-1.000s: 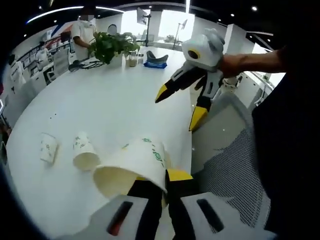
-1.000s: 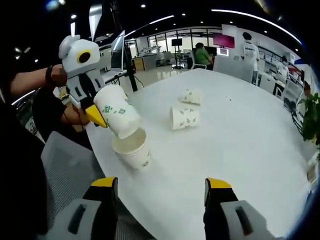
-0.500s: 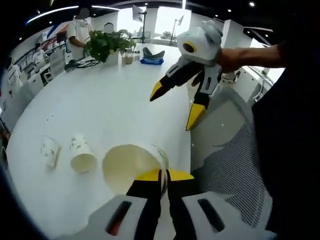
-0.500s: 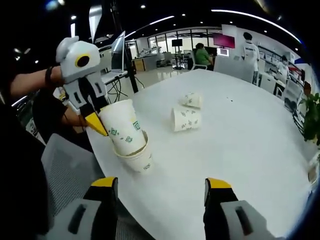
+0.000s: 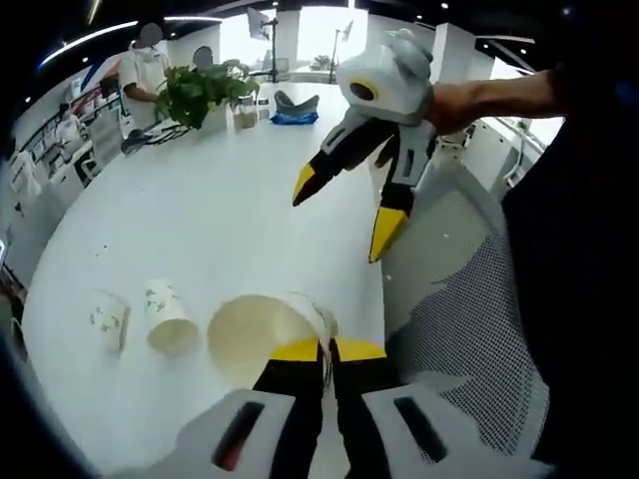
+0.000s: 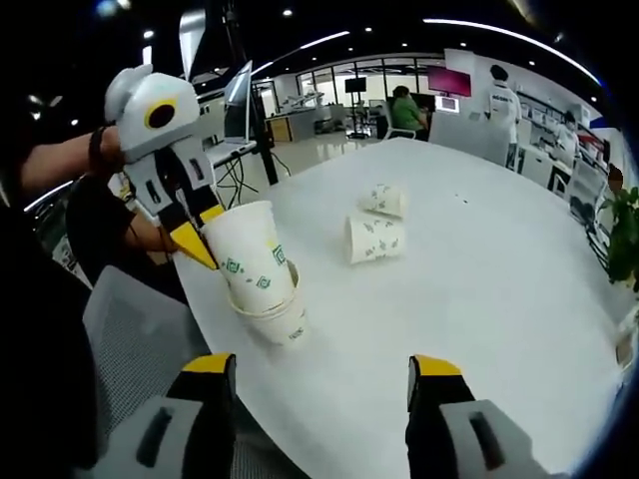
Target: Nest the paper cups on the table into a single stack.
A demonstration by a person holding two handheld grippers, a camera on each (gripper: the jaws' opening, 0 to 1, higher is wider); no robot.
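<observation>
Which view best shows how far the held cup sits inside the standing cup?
The right gripper view: the held cup shows side-on, partly sunk in the standing cup. The left gripper view gives just its open mouth.

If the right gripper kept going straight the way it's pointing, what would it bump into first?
Probably nothing soon. The right gripper is open and points across bare white table. The nested cups held by the left gripper sit off to its left; the two lying cups are farther ahead, slightly left. Depth is hard to judge.

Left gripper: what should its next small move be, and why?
Probably press the held cup a little deeper, then open. The left gripper pinches its rim, and it sits only partway inside the standing cup. Two loose cups lie farther off.
</observation>
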